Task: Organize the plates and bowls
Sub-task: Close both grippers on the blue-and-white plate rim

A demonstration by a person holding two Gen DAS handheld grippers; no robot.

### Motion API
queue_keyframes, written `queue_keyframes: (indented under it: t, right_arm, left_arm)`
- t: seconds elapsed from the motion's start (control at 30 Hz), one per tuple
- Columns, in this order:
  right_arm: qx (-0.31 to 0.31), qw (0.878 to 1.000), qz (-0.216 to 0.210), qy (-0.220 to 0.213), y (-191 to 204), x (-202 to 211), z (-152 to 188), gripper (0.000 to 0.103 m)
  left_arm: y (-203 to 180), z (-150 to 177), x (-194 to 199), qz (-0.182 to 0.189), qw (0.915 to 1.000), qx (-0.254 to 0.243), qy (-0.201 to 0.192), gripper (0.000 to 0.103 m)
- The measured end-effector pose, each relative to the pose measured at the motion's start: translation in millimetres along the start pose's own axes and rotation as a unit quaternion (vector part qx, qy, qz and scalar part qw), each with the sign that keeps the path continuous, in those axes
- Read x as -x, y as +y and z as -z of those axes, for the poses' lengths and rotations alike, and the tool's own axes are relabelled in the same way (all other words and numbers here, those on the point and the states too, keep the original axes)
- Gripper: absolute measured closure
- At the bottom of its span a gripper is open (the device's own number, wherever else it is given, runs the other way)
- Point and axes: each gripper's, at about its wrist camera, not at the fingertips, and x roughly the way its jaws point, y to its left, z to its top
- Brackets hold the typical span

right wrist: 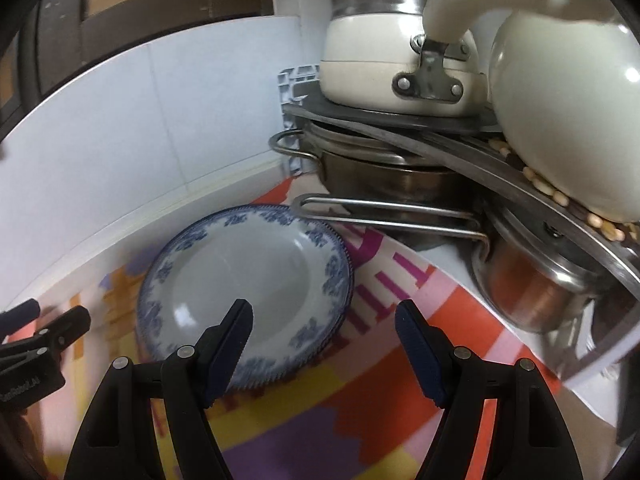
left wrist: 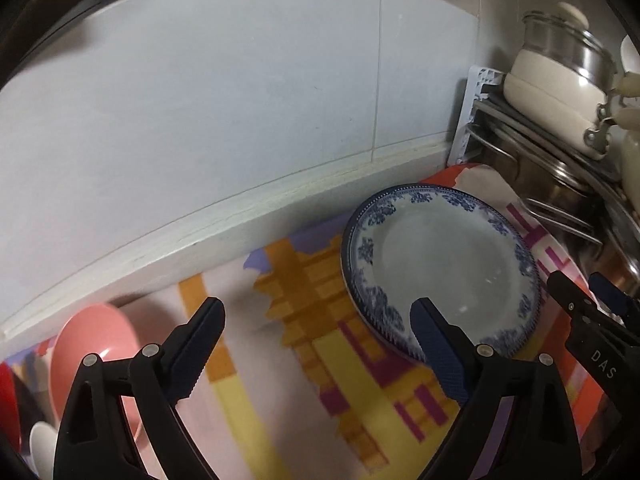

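Left wrist view: the left tool (left wrist: 318, 312) hangs released, nothing between its tips, over the patterned cloth (left wrist: 256, 380) on the table. The right tool (right wrist: 324, 314) is released too, empty. By my read the sorting is barely begun. Low at the left edge sits a pink bowl (left wrist: 96, 344), with red and white pieces beside it too cropped to name. Centre right lies the blue-and-white plate (left wrist: 440, 268), flat, alone, floral rim, glossy pale centre. Farther back, upper right, stacked pots (left wrist: 560, 92) crowd the corner.
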Motion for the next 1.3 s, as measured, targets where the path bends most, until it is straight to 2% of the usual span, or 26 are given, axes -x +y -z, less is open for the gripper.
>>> queue_keyframes:
  t: [0.3, 0.5, 0.77, 0.83, 0.97, 1.1, 1.13, 1.27, 1.3]
  right_arm:
    - [0.002, 1.000, 0.017, 0.008, 2, -40, -9, 0.029]
    - [0.003, 1.000, 0.022, 0.006, 1, -58, -5, 0.029]
    - [-0.011, 0.998, 0.007, 0.054, -6, -80, -2, 0.031]
    - [-0.021, 0.997, 0.001, 0.073, -10, -89, -1, 0.037]
    - [-0.019, 0.997, 0.003, 0.071, -8, -92, -2, 0.040]
    - [-0.009, 0.997, 0.004, 0.073, -1, -100, -3, 0.043]
    - [-0.007, 0.997, 0.004, 0.073, 1, -102, -3, 0.048]
    - [-0.001, 0.997, -0.006, 0.072, 5, -104, -4, 0.054]
    - [-0.002, 0.997, -0.007, 0.072, 2, -103, -3, 0.056]
  left_arm:
    - [-5, -11, -46, 0.008, 0.9998, -0.009, 0.013, 0.013]
    - [-5, -12, -66, 0.013, 0.9997, -0.010, 0.019, 0.022]
    - [-10, -15, -82, 0.032, 0.9989, -0.009, 0.033, 0.028]
    - [-10, -17, -84, 0.032, 0.9988, -0.006, 0.036, 0.030]
    - [-8, -17, -92, 0.042, 0.9976, 0.005, 0.055, 0.038]
    - [-4, -19, -93, 0.048, 0.9973, 0.015, 0.053, 0.046]
    - [-3, -19, -93, 0.054, 0.9968, 0.017, 0.056, 0.049]
    - [-5, -20, -91, 0.066, 0.9960, 0.017, 0.058, 0.067]
    - [-6, -20, -90, 0.068, 0.9958, 0.017, 0.059, 0.069]
